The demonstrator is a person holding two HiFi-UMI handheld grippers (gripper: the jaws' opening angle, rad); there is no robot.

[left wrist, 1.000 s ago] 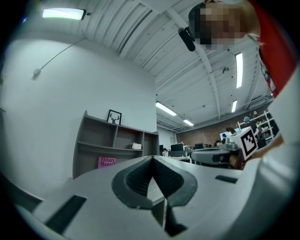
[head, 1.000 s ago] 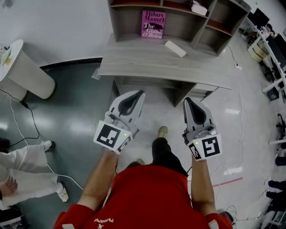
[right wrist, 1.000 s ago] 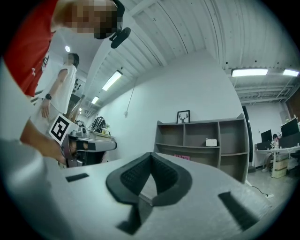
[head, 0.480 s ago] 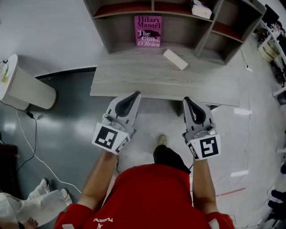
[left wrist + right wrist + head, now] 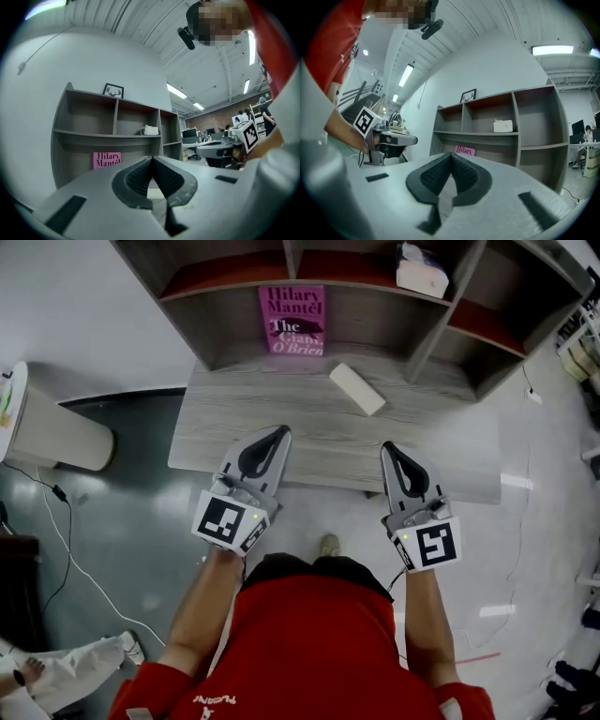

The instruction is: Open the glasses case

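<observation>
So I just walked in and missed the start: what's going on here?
A person in a red shirt stands at a grey desk, a gripper in each hand. The left gripper and right gripper are both shut and empty, held level near the desk's front edge. The white glasses case lies closed and untouched farther back, near a pink book.
</observation>
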